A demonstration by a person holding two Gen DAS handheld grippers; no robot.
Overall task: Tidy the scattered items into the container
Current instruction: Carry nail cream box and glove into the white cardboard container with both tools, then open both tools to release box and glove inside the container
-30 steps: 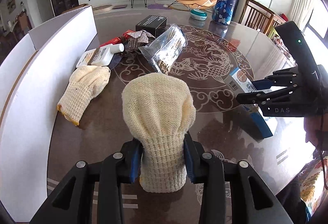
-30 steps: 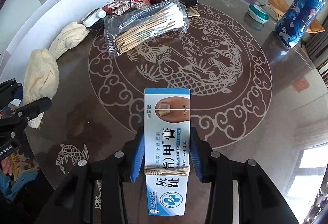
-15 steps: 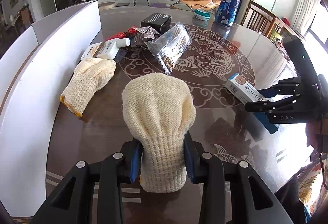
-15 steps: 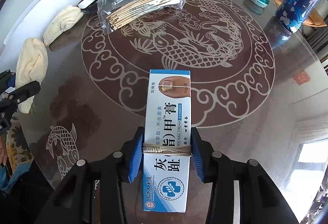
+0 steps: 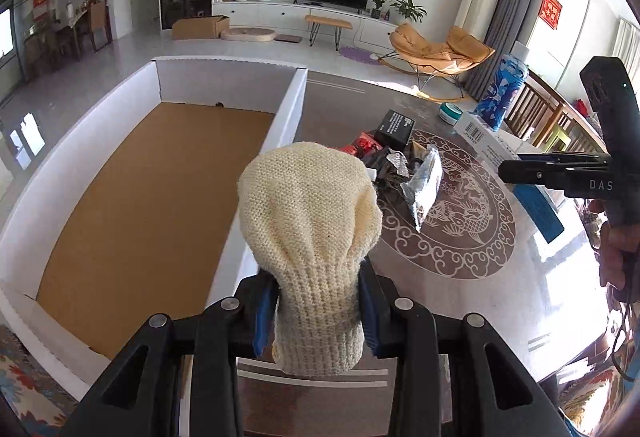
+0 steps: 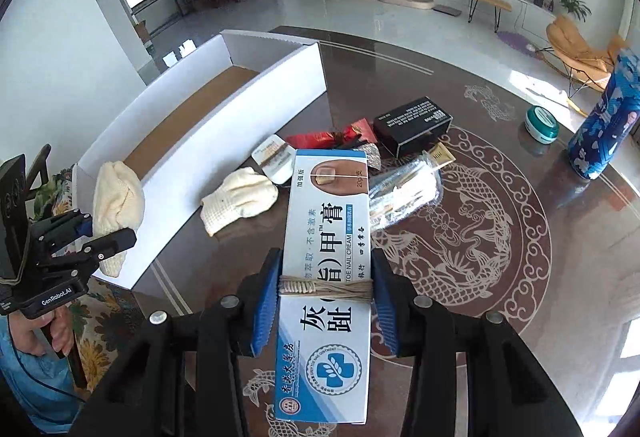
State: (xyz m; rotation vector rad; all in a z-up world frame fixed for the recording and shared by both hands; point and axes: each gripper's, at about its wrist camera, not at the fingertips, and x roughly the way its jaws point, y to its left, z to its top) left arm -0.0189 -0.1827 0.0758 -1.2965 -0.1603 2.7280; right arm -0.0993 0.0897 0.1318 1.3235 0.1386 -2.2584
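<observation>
Left claw [image 5: 318, 311] is clamped on a glove [image 5: 310, 213] above the box [image 5: 296, 97] wall, right claw [image 6: 325, 301] pinches the carton [image 6: 326, 237] over the worktop [image 6: 500, 297]. Released early, the floppy glove could drape on the wall and slide outside. Count: two gloves, one [image 6: 238, 199] lying loose, one carton, one box.

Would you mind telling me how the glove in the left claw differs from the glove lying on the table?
The held glove is pinched at its cuff by the left claw and stands upright in the air; the table glove lies flat and untouched. The held glove hangs by the white box, at its edge; the table glove rests outside it, beside its wall. Both are cream knitted gloves.
</observation>
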